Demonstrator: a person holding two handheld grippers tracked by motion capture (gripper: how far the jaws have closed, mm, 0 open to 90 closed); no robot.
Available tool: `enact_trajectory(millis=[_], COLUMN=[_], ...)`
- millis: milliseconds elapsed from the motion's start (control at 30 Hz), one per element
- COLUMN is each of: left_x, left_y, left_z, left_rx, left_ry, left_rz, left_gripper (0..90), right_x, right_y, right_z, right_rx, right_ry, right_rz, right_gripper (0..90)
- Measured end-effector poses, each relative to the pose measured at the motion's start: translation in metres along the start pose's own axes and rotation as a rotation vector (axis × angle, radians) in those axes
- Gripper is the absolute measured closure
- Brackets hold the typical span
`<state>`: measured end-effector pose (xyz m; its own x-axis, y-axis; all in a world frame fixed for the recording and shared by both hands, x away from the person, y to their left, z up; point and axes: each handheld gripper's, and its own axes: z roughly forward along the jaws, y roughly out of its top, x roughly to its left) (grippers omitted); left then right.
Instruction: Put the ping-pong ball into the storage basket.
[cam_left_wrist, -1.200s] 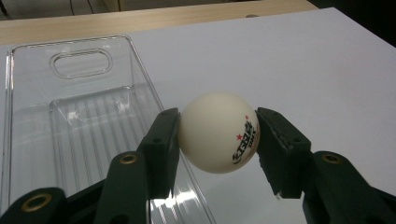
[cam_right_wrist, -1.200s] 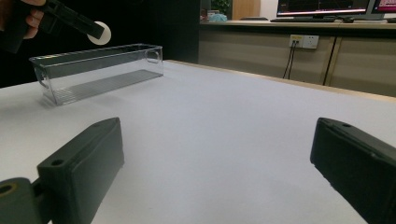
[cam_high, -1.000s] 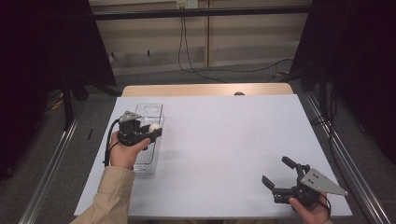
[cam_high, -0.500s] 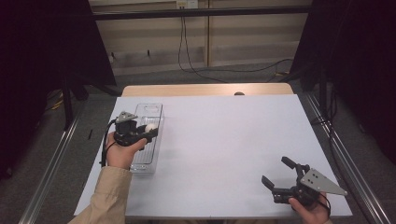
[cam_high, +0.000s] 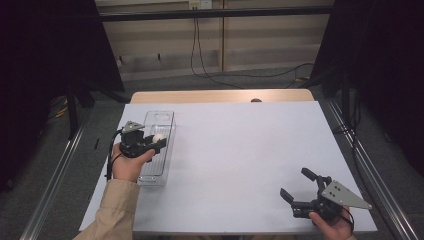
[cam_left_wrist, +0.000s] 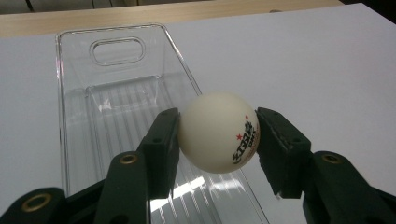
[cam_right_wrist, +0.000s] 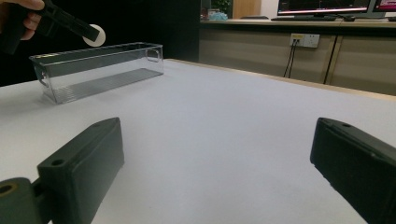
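A white ping-pong ball (cam_left_wrist: 218, 132) with red and black print sits pinched between the two black jaws of my left gripper (cam_left_wrist: 218, 140). In the high view the left gripper (cam_high: 159, 142) holds the ball (cam_high: 158, 137) above a clear plastic bin (cam_high: 161, 119) at the table's left. The bin (cam_left_wrist: 116, 84) is long, ribbed at the bottom, and has nothing in it. My right gripper (cam_high: 295, 182) rests near the front right of the table, jaws wide apart with nothing between them. From the right gripper view (cam_right_wrist: 219, 154) the bin (cam_right_wrist: 98, 70) and the ball (cam_right_wrist: 95, 35) show far off.
A white sheet (cam_high: 240, 150) covers the table, with a wooden strip (cam_high: 220, 96) along the far edge. Metal rails (cam_high: 370, 165) run along both sides. Dark curtains and a wall with cables stand behind.
My left hand with the ball has drifted slightly toward the left over the bin. The right gripper has stayed where it was.
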<state>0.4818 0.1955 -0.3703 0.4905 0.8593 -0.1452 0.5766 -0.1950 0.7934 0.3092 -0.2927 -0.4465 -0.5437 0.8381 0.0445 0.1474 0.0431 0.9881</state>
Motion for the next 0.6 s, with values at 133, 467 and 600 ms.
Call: enact_trajectory(millis=[133, 467, 600], left_x=[0.001, 0.0024, 0.003], left_y=[-0.0006, -0.0021, -0.0035], left_z=[0.0, -0.0002, 0.0006], left_rx=[0.001, 0.001, 0.005], left_ry=[0.0, 0.013, 0.02], left_rz=[-0.002, -0.004, -0.002], left_gripper=[51.2, 51.2, 51.1], right_x=[0.0, -0.0001, -0.0005], right_y=[0.0002, 0.0003, 0.0004], right_z=[-0.0003, -0.0004, -0.0008], right_rx=[-0.001, -0.001, 0.001], right_ry=[-0.003, 0.0, 0.004], right_rz=[0.001, 0.001, -0.005], right_gripper=[2.4, 2.3, 2.3])
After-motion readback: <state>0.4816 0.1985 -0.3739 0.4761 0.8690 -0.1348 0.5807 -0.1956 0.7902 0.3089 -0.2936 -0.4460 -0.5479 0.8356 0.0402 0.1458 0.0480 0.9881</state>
